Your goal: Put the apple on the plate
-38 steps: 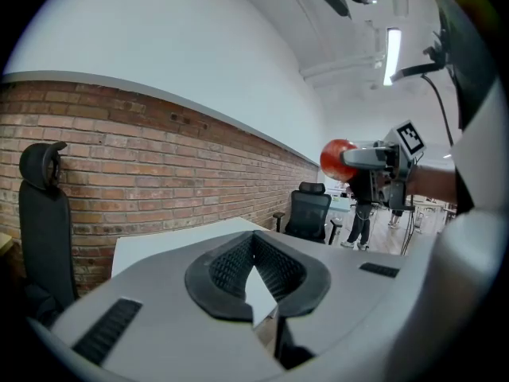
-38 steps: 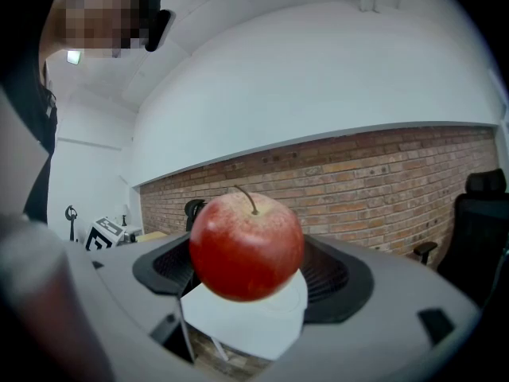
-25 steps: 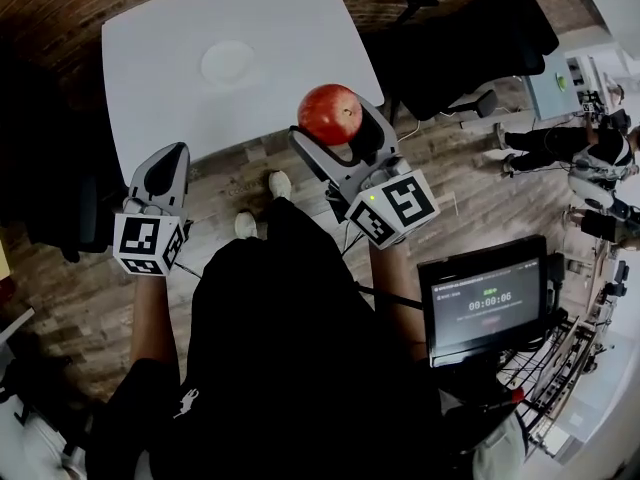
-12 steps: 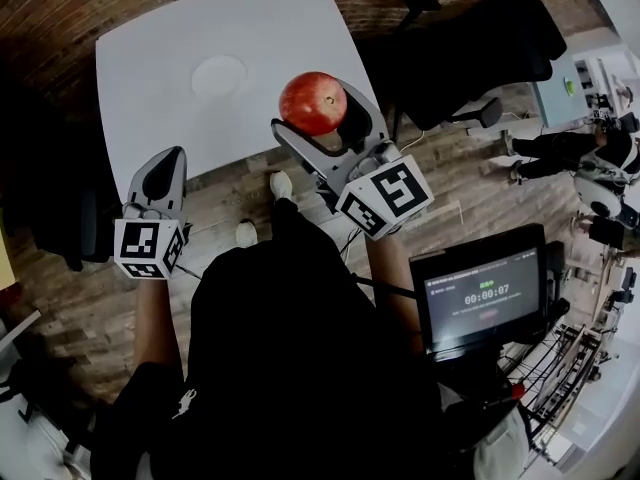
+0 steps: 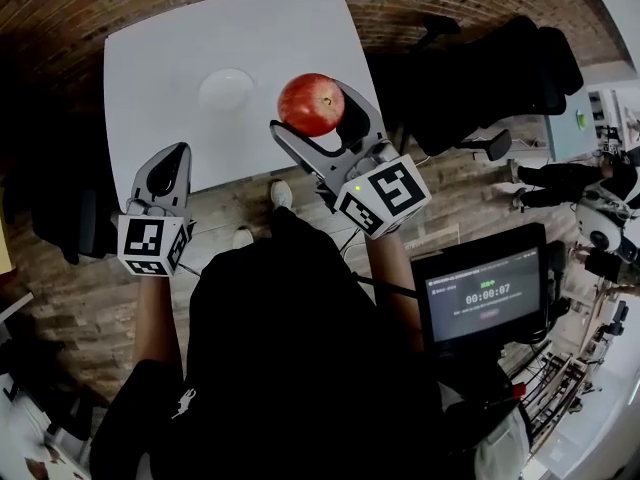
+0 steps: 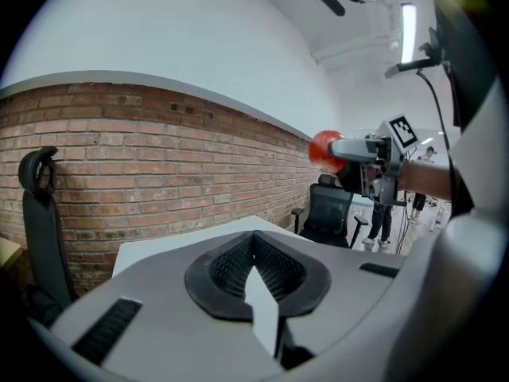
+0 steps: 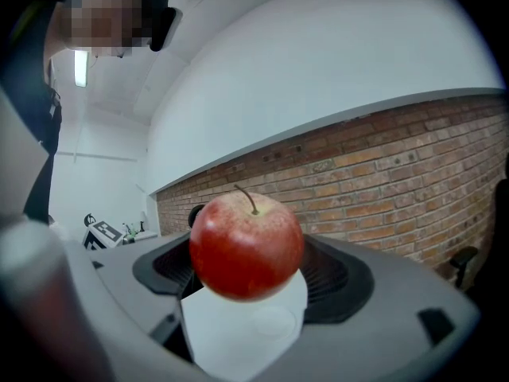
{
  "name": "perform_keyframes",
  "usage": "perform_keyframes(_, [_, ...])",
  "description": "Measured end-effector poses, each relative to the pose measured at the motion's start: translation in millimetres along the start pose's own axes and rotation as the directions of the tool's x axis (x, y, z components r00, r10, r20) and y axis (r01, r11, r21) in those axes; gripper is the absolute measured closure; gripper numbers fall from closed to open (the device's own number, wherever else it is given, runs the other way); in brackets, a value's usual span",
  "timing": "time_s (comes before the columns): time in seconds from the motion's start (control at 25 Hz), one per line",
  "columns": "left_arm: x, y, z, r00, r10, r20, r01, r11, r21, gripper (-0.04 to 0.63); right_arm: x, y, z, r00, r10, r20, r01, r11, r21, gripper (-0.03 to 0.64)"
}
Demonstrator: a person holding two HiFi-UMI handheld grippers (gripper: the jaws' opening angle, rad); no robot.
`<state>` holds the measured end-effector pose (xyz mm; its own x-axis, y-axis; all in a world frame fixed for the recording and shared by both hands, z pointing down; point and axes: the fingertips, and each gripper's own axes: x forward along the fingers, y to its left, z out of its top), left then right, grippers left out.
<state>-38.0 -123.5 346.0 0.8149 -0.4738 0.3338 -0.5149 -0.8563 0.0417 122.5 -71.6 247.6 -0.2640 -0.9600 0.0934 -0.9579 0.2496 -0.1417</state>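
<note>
Since the frame a second earlier, the apple [image 5: 308, 100] is being carried leftward and farther over the white table [image 5: 160, 58], nearer the plate [image 5: 226, 89]. It is being held in the air by the right gripper [image 5: 318, 118], whose jaws are being pressed against its two sides (stem pointing up in the right gripper view). It is being kept above the table's near right part, apart from the plate lying to its left on the tabletop. The left gripper [image 5: 168, 168] is being held at the table's near edge, its jaws being kept narrow, almost together, with nothing between them.
</note>
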Motion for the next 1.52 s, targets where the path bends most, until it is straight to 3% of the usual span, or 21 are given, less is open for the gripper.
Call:
perform_keyframes(0.16, [18.6, 9.4, -0.7, 0.999, 0.044, 0.007, -0.044, 0.999, -0.010, 0.591, 30.2, -15.2, -12.4, 0.997, 0.072, -0.039, -0.072, 0.997, -0.002, 0.222])
perform_keyframes(0.4, [-19.0, 19.0, -5.0, 0.992, 0.127, 0.000, -0.127, 0.991, -0.035, 0.591, 59.0, 19.9, -15.5, 0.977, 0.195, -0.089, -0.200, 0.979, -0.047, 0.222])
perform_keyframes(0.64, [13.6, 33.9, -38.8, 0.976, 0.212, -0.052, -0.216, 0.972, -0.091, 0.591, 112.2, -9.7, -68.3, 0.949, 0.279, -0.146, -0.294, 0.951, -0.093, 0.222])
perform_keyframes(1.0, [7.1, 33.0, -59.5, 0.955, 0.273, -0.115, -0.287, 0.948, -0.136, 0.591, 156.5, -5.7, -135.2, 0.917, 0.317, -0.243, -0.364, 0.912, -0.187, 0.222])
perform_keyframes(1.36, [8.7, 27.4, -92.4, 0.944, 0.278, -0.179, -0.308, 0.936, -0.169, 0.591, 188.6, -18.7, -206.8, 0.900, 0.296, -0.322, -0.369, 0.909, -0.196, 0.222])
perform_keyframes(1.52, [19.4, 33.0, -126.3, 0.940, 0.266, -0.213, -0.306, 0.933, -0.187, 0.591, 213.5, -20.5, -266.4, 0.891, 0.284, -0.355, -0.363, 0.914, -0.179, 0.222])
